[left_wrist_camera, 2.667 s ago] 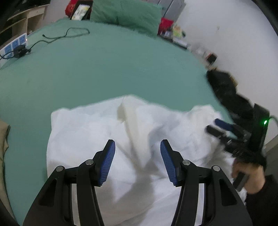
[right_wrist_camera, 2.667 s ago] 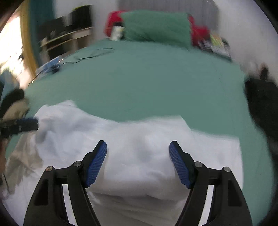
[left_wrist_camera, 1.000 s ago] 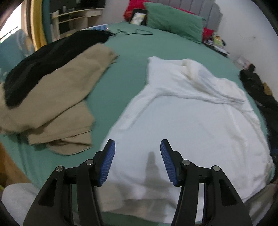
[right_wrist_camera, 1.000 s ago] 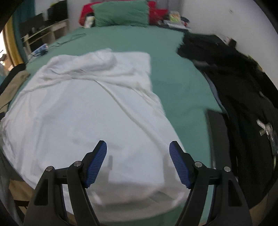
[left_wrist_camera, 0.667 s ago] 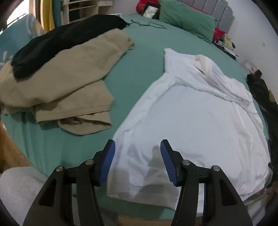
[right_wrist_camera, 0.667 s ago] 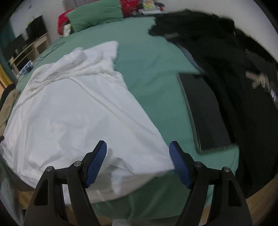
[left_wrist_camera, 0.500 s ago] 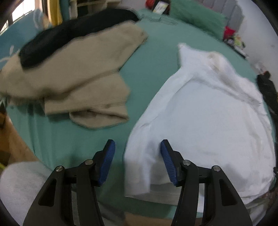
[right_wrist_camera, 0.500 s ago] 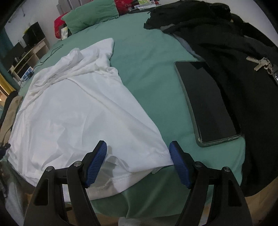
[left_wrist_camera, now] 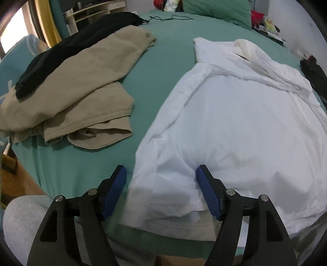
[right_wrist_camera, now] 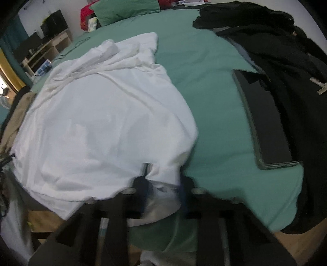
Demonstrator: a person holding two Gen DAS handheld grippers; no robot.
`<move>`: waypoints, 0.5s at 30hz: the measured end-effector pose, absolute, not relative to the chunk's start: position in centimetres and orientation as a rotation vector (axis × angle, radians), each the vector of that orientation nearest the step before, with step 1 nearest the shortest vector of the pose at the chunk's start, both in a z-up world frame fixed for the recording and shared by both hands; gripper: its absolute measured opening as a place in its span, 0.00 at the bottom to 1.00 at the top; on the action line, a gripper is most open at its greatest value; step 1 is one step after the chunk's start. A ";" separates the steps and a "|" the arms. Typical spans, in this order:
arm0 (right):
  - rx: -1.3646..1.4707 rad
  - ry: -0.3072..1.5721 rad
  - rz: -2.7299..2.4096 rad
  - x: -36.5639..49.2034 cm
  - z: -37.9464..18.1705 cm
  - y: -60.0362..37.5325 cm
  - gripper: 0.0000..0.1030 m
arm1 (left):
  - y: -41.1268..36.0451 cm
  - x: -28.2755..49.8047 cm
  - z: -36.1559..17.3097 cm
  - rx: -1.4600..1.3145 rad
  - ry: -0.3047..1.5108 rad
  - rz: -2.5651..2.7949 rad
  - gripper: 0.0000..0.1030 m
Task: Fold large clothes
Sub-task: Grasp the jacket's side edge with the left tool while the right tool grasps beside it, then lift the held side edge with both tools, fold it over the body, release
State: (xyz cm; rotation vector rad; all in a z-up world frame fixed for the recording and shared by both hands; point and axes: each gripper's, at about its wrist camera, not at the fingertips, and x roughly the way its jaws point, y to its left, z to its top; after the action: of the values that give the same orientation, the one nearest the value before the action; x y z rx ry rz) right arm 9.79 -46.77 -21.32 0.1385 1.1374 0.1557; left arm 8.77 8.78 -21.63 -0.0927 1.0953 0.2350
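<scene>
**Both tongs at the near hem of the shirt**

I see the left gripper (left_wrist_camera: 161, 192) spread wide, nothing held, the white shirt (left_wrist_camera: 235, 122) corner lying between its pads. The right gripper (right_wrist_camera: 163, 184) is motion-blurred; its fingers bracket bunched hem, but I cannot tell whether they grip it. The shirt lies spread ahead of both tongs on the green bed (left_wrist_camera: 167, 57).

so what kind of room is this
Most likely a bedroom: a bed with a green sheet, a green pillow at its head, and clothes such as a white garment spread on it.
</scene>
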 end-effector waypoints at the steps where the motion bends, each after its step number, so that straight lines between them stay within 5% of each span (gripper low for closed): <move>1: 0.138 1.137 0.158 9.8 -21.3 -46.6 0.07 | 8.8 8.7 -21.6 -0.098 1.097 0.223 0.71; 4: 0.148 1.110 0.193 9.4 -20.8 -46.1 0.07 | 8.7 8.5 -21.4 -0.121 1.101 0.191 0.61; 6: 0.193 1.058 0.271 8.8 -19.7 -45.7 0.07 | 8.5 8.3 -21.1 -0.124 1.102 0.174 0.41; 8: 0.202 1.014 0.279 8.0 -18.6 -45.3 0.07 | 8.0 8.0 -20.9 -0.144 1.108 0.128 0.09; 15: 0.314 0.891 0.254 5.9 -15.7 -46.4 0.06 | 8.3 5.0 -19.1 -0.269 1.076 0.068 0.03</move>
State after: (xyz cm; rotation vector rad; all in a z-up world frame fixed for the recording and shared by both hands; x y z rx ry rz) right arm 5.89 -46.36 -15.66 0.3145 0.8914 0.2542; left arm 4.97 8.33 -19.06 -0.2693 1.0762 0.0685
